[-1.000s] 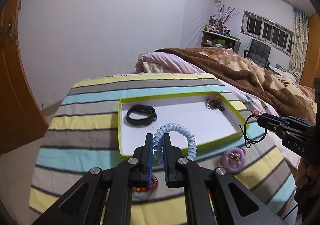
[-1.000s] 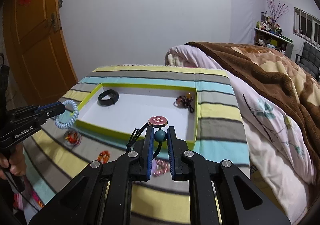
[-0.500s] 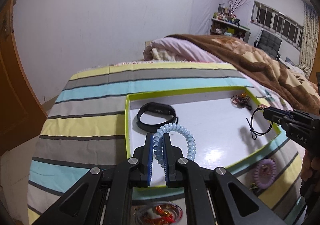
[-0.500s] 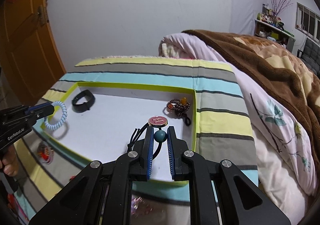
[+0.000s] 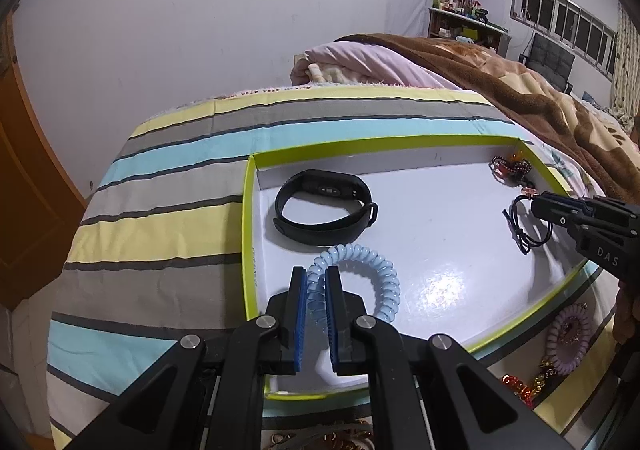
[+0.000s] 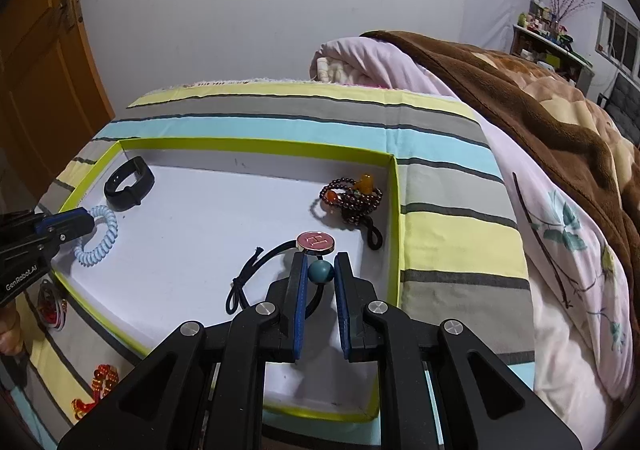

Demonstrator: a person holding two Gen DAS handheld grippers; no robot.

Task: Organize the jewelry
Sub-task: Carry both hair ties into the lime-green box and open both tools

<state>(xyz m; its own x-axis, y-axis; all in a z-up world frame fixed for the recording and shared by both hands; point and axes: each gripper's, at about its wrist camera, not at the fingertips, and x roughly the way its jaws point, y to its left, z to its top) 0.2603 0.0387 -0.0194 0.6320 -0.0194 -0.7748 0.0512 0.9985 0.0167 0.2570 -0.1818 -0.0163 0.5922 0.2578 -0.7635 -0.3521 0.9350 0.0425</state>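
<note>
A shallow white tray with a lime-green rim (image 5: 248, 234) (image 6: 394, 210) lies on the striped cloth. My left gripper (image 5: 316, 290) (image 6: 86, 224) is shut on a pale blue spiral hair tie (image 5: 372, 274) (image 6: 100, 238), held just over the tray's near left part. My right gripper (image 6: 320, 272) (image 5: 534, 206) is shut on a black elastic hair tie with a teal bead and a pink round charm (image 6: 315, 242) (image 5: 528, 226), over the tray's right part. A black wristband (image 5: 324, 206) (image 6: 128, 184) and a dark beaded bracelet (image 6: 352, 202) (image 5: 512, 168) lie in the tray.
Outside the tray on the cloth lie a purple spiral hair tie (image 5: 568, 334), red and gold trinkets (image 5: 524, 382) (image 6: 100, 382) and a red piece (image 6: 50, 302). A bed with a brown blanket (image 6: 540, 98) is on the right. A wooden door (image 6: 44, 62) stands on the left.
Both grippers have moved forward from the tray's near rim to over its inside, each still holding its hair tie.
</note>
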